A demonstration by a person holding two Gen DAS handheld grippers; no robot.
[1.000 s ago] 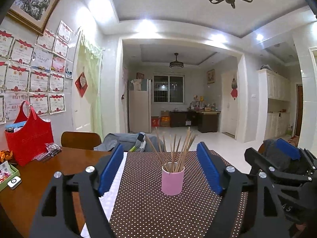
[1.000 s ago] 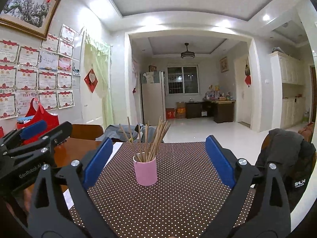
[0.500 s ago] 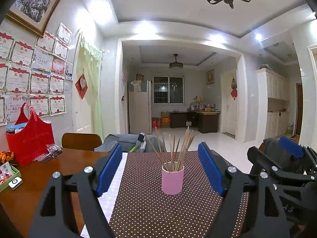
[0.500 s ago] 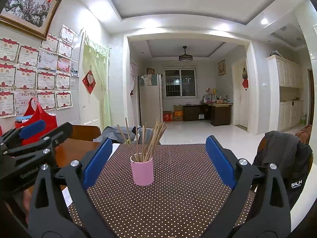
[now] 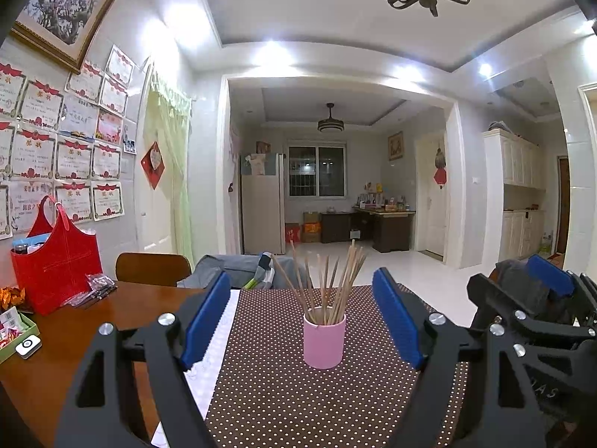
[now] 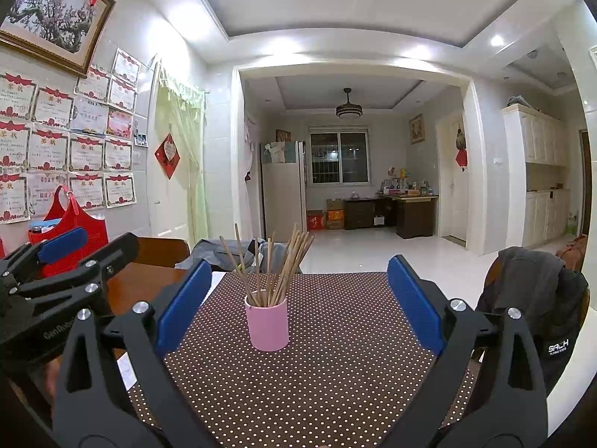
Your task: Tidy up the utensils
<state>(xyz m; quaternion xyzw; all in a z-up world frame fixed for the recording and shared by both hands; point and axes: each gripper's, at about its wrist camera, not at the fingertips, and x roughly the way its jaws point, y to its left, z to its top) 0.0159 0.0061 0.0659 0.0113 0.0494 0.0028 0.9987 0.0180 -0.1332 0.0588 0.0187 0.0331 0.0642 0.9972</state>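
Brown dotted tablecloth (image 5: pixel 298 403), wooden table (image 5: pixel 74 336), white-tiled room

My right hand-held gripper (image 6: pixel 298 310) tilted down slightly and eased nearer; pink cup (image 6: pixel 267 323) now sits lower, larger in view.

Both hand-held grippers — left hand-held gripper (image 5: pixel 302 321), right hand-held gripper (image 6: pixel 298 308) — wide apart, empty
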